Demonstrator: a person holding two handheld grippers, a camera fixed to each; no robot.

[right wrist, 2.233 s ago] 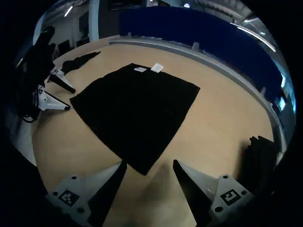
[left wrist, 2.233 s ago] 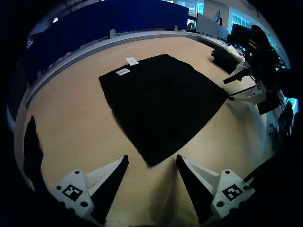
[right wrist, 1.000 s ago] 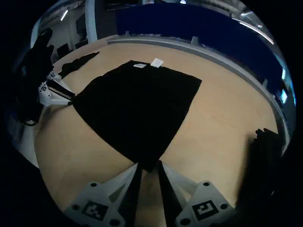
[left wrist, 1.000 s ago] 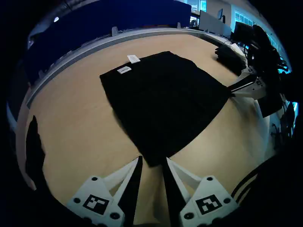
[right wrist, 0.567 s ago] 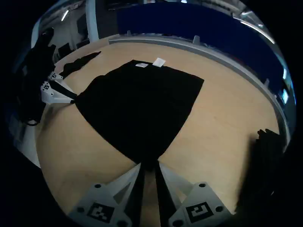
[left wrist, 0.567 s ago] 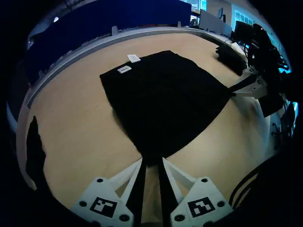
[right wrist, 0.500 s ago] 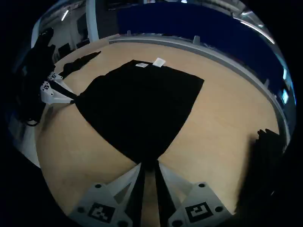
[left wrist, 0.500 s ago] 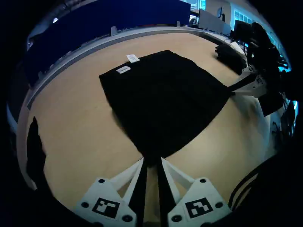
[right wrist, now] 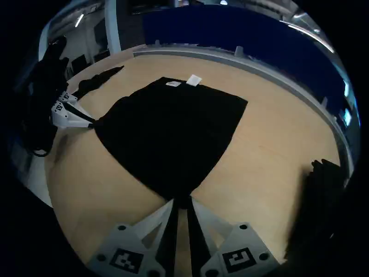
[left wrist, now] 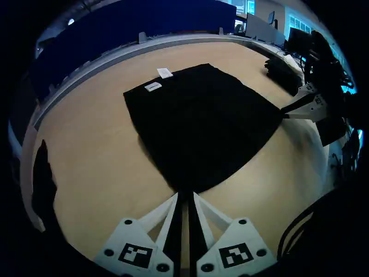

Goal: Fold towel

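A black towel (left wrist: 203, 124) lies spread flat on a light wooden table (left wrist: 92, 138), with two white labels (left wrist: 153, 86) at its far edge. My left gripper (left wrist: 186, 193) is shut on the towel's near corner in the left gripper view. In that view, my right gripper (left wrist: 282, 113) pinches the corner at the right. In the right gripper view, the right gripper (right wrist: 182, 201) is shut on the near corner of the towel (right wrist: 175, 129). The left gripper (right wrist: 93, 123) holds the corner at the left, and the corner there is slightly raised.
A stack of dark folded cloth (left wrist: 282, 74) sits at the table's far right in the left gripper view, and a dark cloth (left wrist: 42, 184) lies at the left edge. A blue partition (right wrist: 240, 32) runs behind the table (right wrist: 272, 138). A person's dark sleeve (right wrist: 44, 92) holds the far gripper.
Both grippers went from open to shut on the towel's two near corners. The corners have since been drawn slightly outward and up, tightening the near edge.
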